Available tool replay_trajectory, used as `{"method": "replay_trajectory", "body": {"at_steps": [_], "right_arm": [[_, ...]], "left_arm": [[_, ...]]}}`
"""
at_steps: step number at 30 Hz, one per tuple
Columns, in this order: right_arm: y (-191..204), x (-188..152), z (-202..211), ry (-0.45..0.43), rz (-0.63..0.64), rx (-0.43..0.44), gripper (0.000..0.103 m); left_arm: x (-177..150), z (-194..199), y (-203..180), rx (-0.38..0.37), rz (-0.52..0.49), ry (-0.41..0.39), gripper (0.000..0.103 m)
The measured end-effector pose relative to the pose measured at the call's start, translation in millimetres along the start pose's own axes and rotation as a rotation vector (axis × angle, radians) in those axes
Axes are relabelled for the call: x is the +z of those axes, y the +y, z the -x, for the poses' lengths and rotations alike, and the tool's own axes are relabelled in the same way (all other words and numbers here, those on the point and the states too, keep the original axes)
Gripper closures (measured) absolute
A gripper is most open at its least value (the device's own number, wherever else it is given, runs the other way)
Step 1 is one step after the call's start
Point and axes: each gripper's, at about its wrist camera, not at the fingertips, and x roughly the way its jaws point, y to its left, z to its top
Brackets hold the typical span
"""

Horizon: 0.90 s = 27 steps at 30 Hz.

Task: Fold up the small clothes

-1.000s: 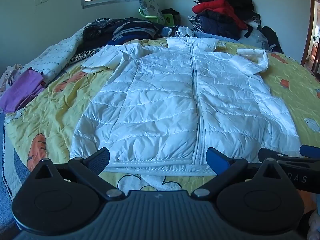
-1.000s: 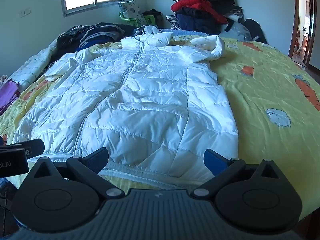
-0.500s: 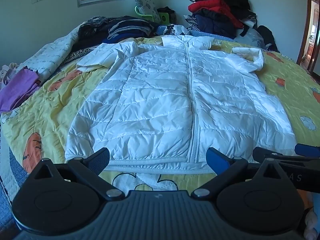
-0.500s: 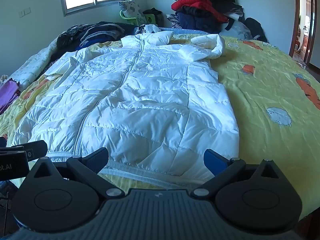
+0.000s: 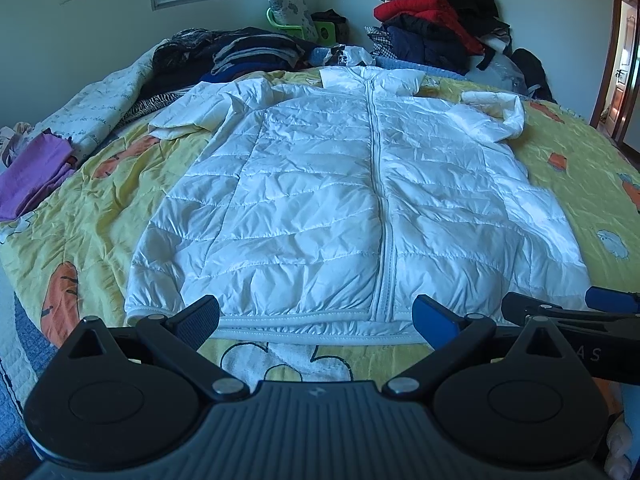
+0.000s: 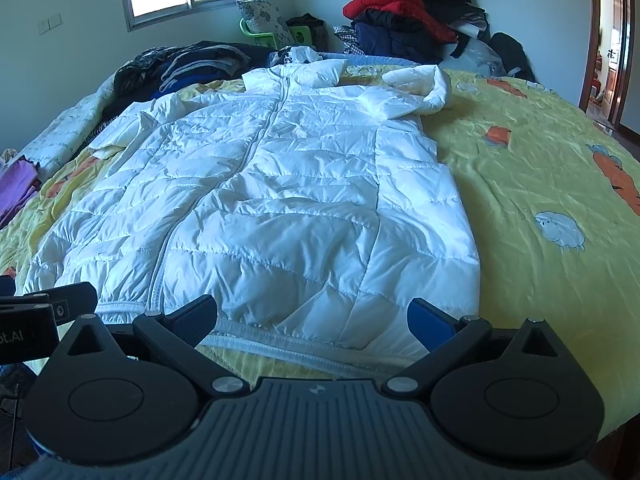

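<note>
The white jacket (image 5: 344, 208) lies zipped and face up on the yellow quilt (image 6: 540, 168) of the bed, hem towards the person, both sleeves bent near the shoulders. The left gripper (image 5: 316, 316) and the right gripper (image 6: 312, 316) hover just short of the hem (image 5: 320, 322), jaws spread wide and holding nothing. The step in hand looks like taking the bottom edge. To do it well, each should come down near an outer corner of the hem and pinch both layers, since the puffy, slick fabric will likely slip from a shallow bite. Whether the sleeve (image 6: 416, 92) on the right is tucked under or merely crumpled, I can't quite tell; it may want flattening first. Lift evenly so the zipper (image 5: 380, 200) stays straight.
</note>
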Motion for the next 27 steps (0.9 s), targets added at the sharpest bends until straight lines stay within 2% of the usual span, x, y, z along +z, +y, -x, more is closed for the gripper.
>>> {"method": "replay_trajectory", "body": {"at_steps": [8,27], "right_arm": [[-1.2,3.4,-0.7,0.003,-0.002,0.001,0.000],[-2.4,-0.4,-2.3,0.015,-0.007,0.004,0.000]], "left_arm": [[-0.2,-0.3,-1.0,-0.053,0.001,0.005,0.000],[0.8,-5.0,2.1,-0.047,0.013,0.027,0.000]]}}
